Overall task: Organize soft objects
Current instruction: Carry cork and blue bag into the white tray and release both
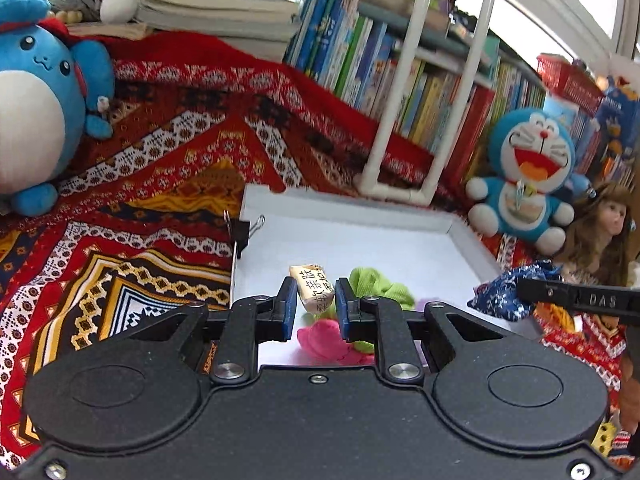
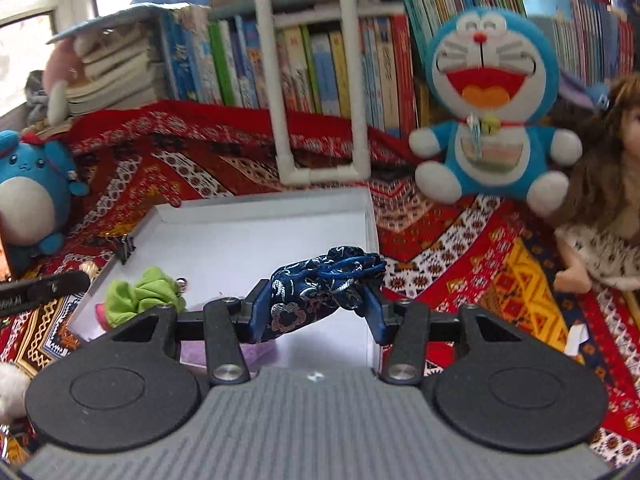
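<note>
My left gripper (image 1: 316,298) is shut on a small cream packet with printed characters (image 1: 313,286), held over the near end of a shallow white tray (image 1: 360,236). A green soft piece (image 1: 380,284) and a pink one (image 1: 320,338) lie in the tray below it. My right gripper (image 2: 320,300) is shut on a dark blue patterned drawstring pouch (image 2: 320,284), above the tray's (image 2: 264,208) near right corner. The same pouch (image 1: 504,294) and right gripper finger (image 1: 576,300) show at the right of the left wrist view. The green piece (image 2: 140,294) sits at the tray's near left.
A red patterned cloth (image 1: 160,160) covers the surface. A round blue plush (image 1: 40,100) sits far left; a blue cat plush (image 2: 488,112) and a doll (image 2: 608,184) sit right. White pipe frame (image 2: 320,172) and rows of books (image 1: 400,80) stand behind the tray. A binder clip (image 1: 244,228) grips its left wall.
</note>
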The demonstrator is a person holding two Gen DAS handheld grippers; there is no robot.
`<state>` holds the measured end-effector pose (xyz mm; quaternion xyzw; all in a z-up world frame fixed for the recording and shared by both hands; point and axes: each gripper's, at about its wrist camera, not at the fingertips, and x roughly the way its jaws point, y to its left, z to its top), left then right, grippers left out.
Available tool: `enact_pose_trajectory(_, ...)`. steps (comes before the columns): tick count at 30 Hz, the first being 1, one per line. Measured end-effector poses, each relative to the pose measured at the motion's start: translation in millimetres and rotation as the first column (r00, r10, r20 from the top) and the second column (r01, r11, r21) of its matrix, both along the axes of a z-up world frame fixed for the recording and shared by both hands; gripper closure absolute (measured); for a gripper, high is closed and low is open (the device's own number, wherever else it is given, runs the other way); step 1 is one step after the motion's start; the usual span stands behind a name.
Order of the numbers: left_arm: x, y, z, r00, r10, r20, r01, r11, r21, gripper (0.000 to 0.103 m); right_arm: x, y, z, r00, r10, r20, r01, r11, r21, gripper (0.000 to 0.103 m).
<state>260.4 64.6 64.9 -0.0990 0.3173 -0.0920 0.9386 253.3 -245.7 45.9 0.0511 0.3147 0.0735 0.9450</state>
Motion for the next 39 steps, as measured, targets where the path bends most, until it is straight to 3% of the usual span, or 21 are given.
enact_pose_trajectory(12,12,-4,-17,0.997,-0.022,-0.067,0.021,1.0,-0.011,0.084,14,9,-14,0.997,0.016,-0.07,-0.014,1.0,0.02,0.053)
enact_pose_trajectory(23,9,-2,-16,0.998,-0.017,-0.061,0.016,1.0,-0.017,0.082,19,8,-17,0.993,0.033,-0.112,-0.03,0.999,0.033,0.052)
enact_pose_trajectory(27,3,-1,-9,0.999,-0.014,-0.032,0.013,1.0,-0.021,0.065,15,6,-13,0.995,0.038,-0.088,-0.035,0.998,0.043,0.044)
enact_pose_trajectory(32,-9,0,3,1.0,-0.011,0.011,0.011,1.0,-0.015,0.056,6,5,-3,0.998,0.05,-0.044,-0.048,0.998,0.04,0.033)
enact_pose_trajectory(39,-37,3,22,0.997,-0.023,0.074,0.023,1.0,-0.009,0.043,-17,1,16,0.996,0.079,0.034,-0.081,0.995,0.055,0.026)
